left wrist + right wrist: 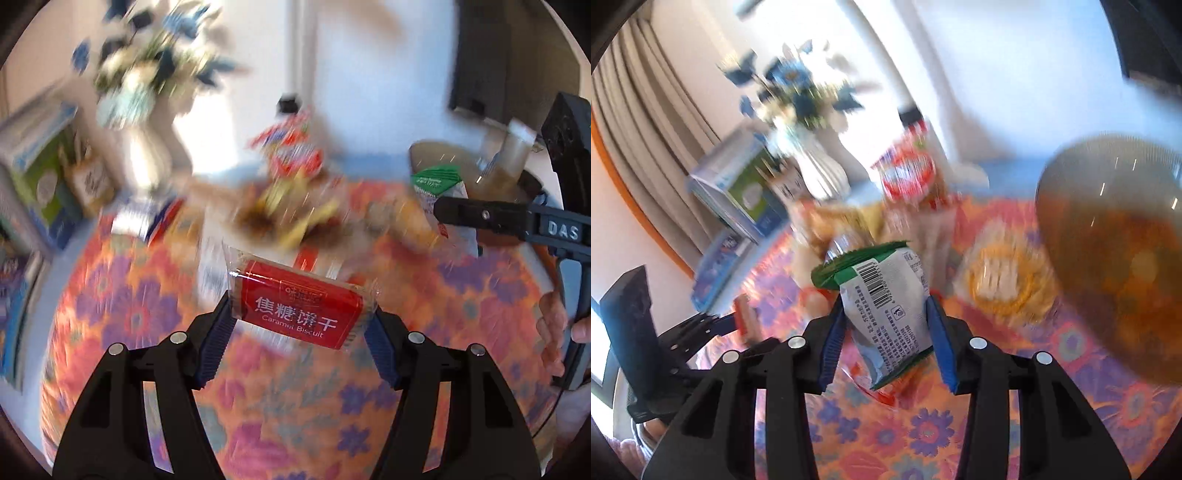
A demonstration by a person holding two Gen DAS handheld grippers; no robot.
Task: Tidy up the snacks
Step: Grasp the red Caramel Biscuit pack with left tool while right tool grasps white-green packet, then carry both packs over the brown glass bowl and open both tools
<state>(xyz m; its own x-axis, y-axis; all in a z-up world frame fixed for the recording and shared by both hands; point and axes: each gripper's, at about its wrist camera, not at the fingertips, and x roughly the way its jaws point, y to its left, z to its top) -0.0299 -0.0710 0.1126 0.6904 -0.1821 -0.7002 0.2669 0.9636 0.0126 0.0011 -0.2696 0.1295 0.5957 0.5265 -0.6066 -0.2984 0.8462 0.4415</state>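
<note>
In the left wrist view my left gripper (301,325) is shut on a red caramel biscuit packet (303,308), held crosswise above the flowered tablecloth (140,317). At the right of that view my right gripper (448,214) carries a green and white snack pouch (437,184). The right wrist view shows my right gripper (886,334) shut on that green and white snack pouch (882,295), barcode side up, lifted off the cloth. My left gripper (737,319) shows at the left there with the red packet (746,319) edge-on. A blurred heap of snacks (291,206) lies beyond.
A white vase of blue and white flowers (820,166) and a green and blue box (742,188) stand at the far left. An amber glass bowl (1115,266) sits at the right. A red and white snack bag (908,173) stands behind the heap.
</note>
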